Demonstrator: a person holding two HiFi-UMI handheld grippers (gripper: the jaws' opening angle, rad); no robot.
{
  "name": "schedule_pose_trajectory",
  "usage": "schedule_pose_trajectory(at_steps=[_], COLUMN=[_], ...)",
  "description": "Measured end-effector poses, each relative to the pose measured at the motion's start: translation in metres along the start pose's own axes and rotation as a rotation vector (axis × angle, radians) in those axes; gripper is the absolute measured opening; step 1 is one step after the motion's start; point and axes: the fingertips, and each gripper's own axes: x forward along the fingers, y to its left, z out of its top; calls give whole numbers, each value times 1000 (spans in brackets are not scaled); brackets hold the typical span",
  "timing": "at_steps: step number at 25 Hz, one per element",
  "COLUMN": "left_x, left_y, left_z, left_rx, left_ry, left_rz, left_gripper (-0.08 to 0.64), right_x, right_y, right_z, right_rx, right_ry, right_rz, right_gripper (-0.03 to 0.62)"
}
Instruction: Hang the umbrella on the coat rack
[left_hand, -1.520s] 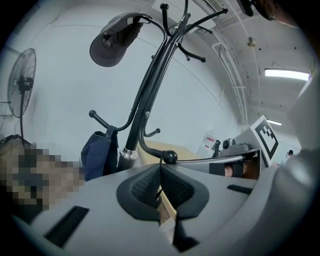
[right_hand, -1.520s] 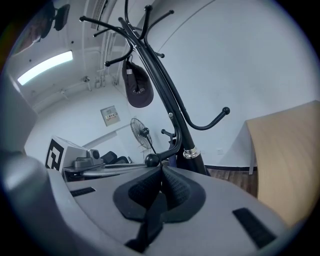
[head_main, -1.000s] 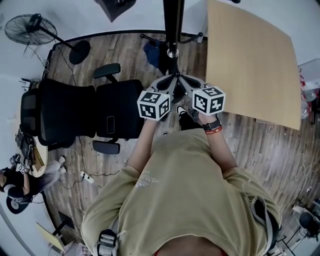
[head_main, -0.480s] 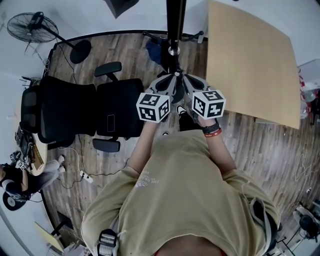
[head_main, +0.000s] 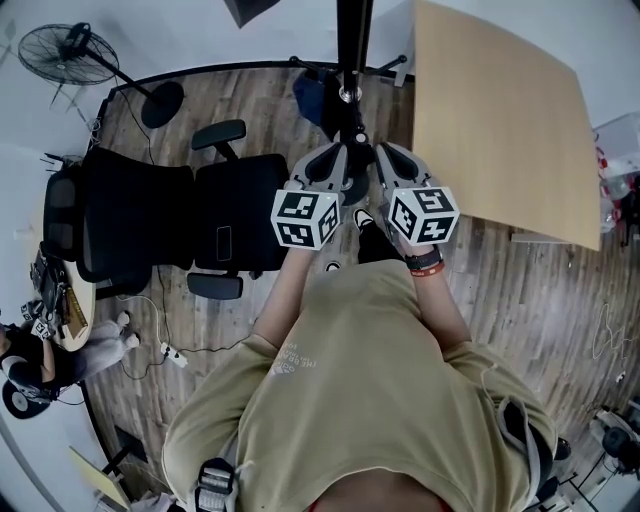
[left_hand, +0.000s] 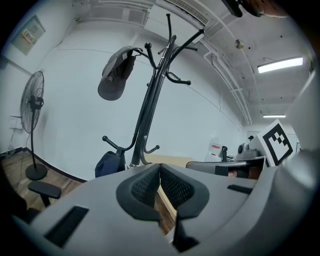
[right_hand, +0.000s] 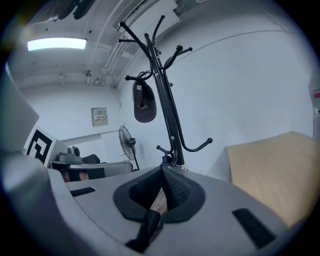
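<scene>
The black coat rack (head_main: 352, 40) stands straight ahead of me, and both gripper views look up its pole (left_hand: 150, 105) (right_hand: 165, 100). A dark cap (left_hand: 116, 75) (right_hand: 144, 102) hangs on an upper hook. A dark blue bundle (left_hand: 109, 162) (head_main: 305, 100) sits at a low hook by the rack's base; I cannot tell if it is the umbrella. My left gripper (head_main: 335, 152) (left_hand: 159, 167) and right gripper (head_main: 382, 150) (right_hand: 162, 169) are side by side just short of the pole, both shut with pads touching and nothing between them.
A black office chair (head_main: 170, 215) is at my left. A light wooden table (head_main: 500, 120) lies at the right, close to the rack. A standing fan (head_main: 62, 55) is at the far left by the wall. A seated person (head_main: 30, 360) is at the left edge.
Both grippers have drawn slightly apart, and their jaws now reach further toward the rack's pole. Both stay shut.
</scene>
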Motion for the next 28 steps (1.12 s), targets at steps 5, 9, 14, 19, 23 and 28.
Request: schedule_pose_trajectory(at_steps=[5,9,14,19,23,28], left_x=[-25,-40,-50,-57,-59,-65], left_y=[1,-2,-6,-2,1,4], left_z=[6,2,-4,-5,-9,-11], left_rx=[52,74,91,88,94,110], left_ry=[-58,-86,-96,-106,-102,-114], left_rz=[62,87,97,115,126,146], left_gripper=[23,23,23,23,23,23], right_x=[-21,-41,-51,-53,-49,-44], right_y=[9,14,15,20,24,35], right_z=[1,-2,-9,-10,-14,-20], right_rx=[-21,-69,-57,-64,-65,-74], right_ry=[-58,-107,-125,-122,-109,-84], right_rz=[-31,-82,-113,-108,-99,-68], right_gripper=[15,15,15,15,15,15])
